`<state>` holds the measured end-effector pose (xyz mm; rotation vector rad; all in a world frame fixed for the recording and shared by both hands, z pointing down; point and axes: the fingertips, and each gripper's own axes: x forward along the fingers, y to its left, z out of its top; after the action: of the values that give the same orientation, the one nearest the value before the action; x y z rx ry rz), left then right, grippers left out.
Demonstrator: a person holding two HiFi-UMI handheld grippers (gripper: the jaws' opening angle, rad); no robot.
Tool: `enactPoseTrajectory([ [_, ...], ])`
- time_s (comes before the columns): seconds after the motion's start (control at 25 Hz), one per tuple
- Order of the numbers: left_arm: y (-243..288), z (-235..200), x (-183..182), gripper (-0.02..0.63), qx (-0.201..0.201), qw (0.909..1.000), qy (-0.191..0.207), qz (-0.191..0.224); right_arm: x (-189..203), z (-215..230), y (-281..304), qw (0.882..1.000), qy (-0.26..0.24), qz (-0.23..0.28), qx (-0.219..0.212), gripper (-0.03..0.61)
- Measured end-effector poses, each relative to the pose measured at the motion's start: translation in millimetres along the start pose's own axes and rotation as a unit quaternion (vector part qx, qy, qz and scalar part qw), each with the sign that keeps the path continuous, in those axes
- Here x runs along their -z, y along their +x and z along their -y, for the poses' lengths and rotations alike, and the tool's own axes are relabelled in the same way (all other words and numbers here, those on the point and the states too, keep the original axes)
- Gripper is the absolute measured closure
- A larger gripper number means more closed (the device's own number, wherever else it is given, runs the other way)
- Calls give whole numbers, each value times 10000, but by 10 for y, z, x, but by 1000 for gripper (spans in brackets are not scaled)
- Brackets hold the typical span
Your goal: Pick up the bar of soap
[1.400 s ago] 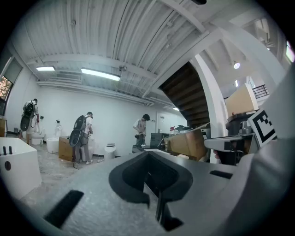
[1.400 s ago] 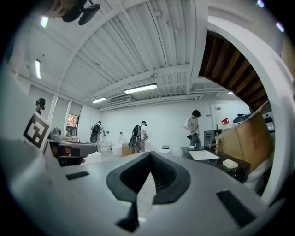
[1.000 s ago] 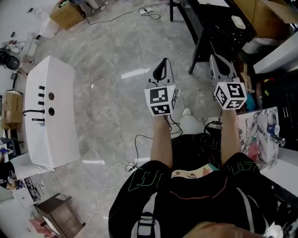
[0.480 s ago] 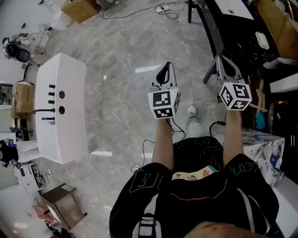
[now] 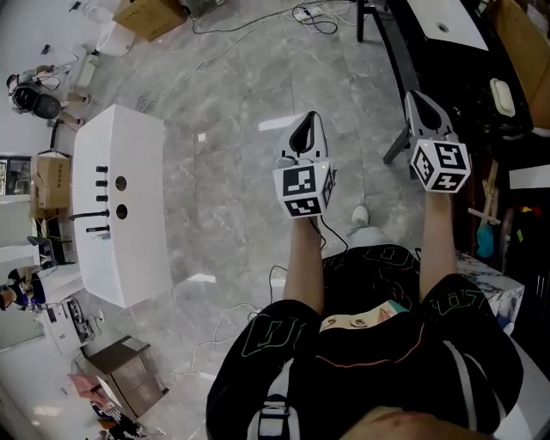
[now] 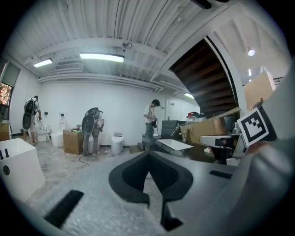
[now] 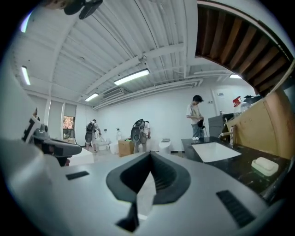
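The bar of soap [image 5: 503,96] is a pale rounded block lying on a black counter [image 5: 471,64] at the upper right of the head view. In the right gripper view the soap [image 7: 265,166] lies low on the right, well beyond the jaws. My right gripper [image 5: 418,101] is held level just left of the counter's edge, jaws shut and empty, short of the soap. My left gripper [image 5: 307,129] hangs over the marble floor further left, its tips together with nothing between them.
A white basin [image 5: 443,19] is set into the counter beyond the soap. A white box-like unit [image 5: 120,215] stands on the floor at left. Cables [image 5: 258,17] and a cardboard box [image 5: 150,13] lie farther off. People [image 6: 150,117] stand in the distance.
Both grippers have travelled forward across the floor with the person. The black counter and the soap have come closer and lower on the right; the white unit has slid right.
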<state>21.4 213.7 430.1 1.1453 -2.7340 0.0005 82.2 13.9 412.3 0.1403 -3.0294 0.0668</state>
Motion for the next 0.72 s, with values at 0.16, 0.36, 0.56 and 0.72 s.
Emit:
enactPoseTrajectory([
  [0.16,212,10,-145,606,46,9999,43,88,-148,111,155,9999,-16,118,-17,574],
  [0.36,379,51,-375,606,42,9994,189,293,-338,227,275,9993,-25,353,-94,574],
  [0.56,513,40,-564,606,37,9986,410,345,-450,380,354,9985,96,532,-54,574],
  [0.72,590,87,-631,606,63,9981,489,359,-480,583,354,9980,196,598,75,574],
])
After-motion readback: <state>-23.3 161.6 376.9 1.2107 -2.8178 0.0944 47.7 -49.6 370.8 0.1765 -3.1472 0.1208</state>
